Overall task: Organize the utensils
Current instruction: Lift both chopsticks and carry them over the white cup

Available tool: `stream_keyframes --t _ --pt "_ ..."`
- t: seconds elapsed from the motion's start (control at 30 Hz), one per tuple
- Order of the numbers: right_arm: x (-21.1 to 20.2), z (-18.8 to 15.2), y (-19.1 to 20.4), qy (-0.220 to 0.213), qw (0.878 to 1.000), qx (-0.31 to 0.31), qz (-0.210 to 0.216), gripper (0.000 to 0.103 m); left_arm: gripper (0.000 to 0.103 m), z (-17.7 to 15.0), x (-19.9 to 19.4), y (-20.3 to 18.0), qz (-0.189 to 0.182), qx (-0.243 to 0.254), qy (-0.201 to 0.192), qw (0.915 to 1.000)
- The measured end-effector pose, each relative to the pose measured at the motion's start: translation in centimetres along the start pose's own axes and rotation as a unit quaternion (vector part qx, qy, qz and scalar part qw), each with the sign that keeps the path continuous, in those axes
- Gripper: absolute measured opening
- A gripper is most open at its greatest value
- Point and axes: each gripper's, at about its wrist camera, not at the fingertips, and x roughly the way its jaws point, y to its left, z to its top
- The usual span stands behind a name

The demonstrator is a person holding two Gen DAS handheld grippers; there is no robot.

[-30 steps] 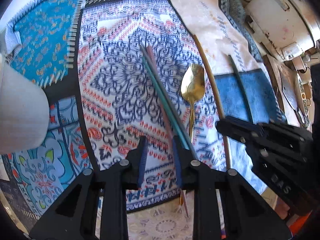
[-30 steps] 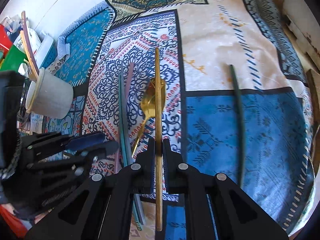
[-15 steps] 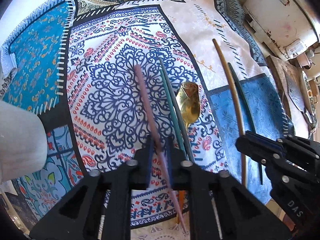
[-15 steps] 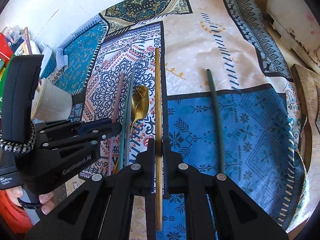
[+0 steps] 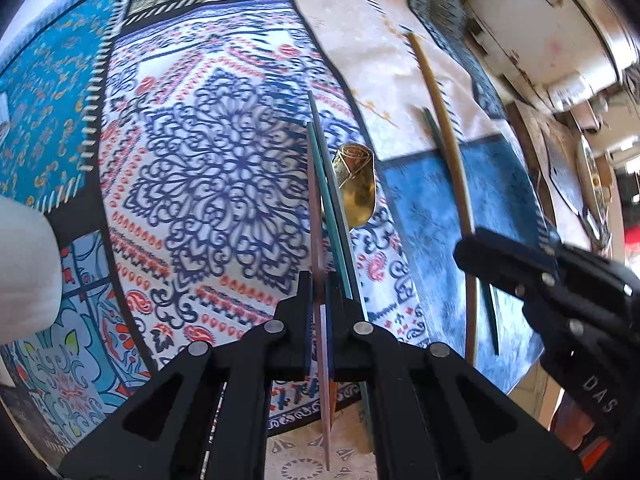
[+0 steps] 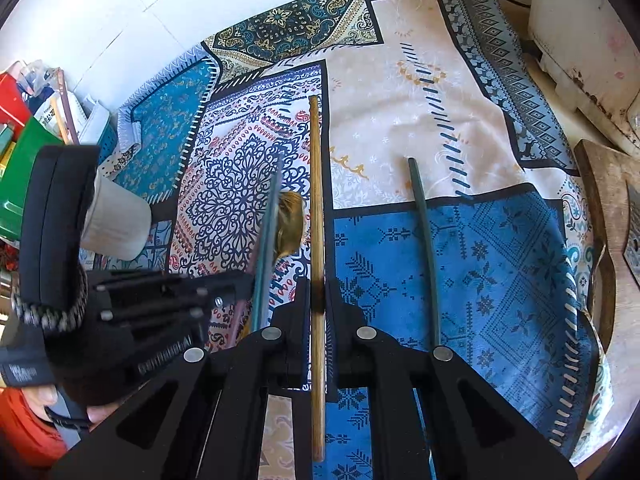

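My left gripper (image 5: 318,292) is shut on a pink chopstick (image 5: 316,208) and holds it above the patterned cloth. Two teal chopsticks (image 5: 332,216) and a gold spoon (image 5: 356,188) lie just right of it on the cloth. My right gripper (image 6: 318,296) is shut on a wooden chopstick (image 6: 316,184), also lifted; it shows in the left wrist view (image 5: 448,132) too. A dark green chopstick (image 6: 424,240) lies on the blue patch to the right. A white cup (image 6: 116,220) stands at the left; it also shows in the left wrist view (image 5: 24,272).
The patchwork cloth (image 6: 440,100) covers the table. Red and green boxes (image 6: 20,132) with clutter sit at the far left. A wooden board (image 6: 604,208) and a white appliance (image 6: 580,28) line the right side.
The left gripper closed on the pink chopstick and lifted it from beside the teal pair. The right gripper rose with the wooden chopstick; both views show more of the table.
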Motion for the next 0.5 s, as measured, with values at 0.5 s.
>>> stream_keyframes --t 0.5 --pt "-1.2 -0.8 -0.7 -0.012 1.0 0.019 -0.003 0.007 0.005 4.0 1.7 -1.5 -0.003 -0.004 0.006 1.0"
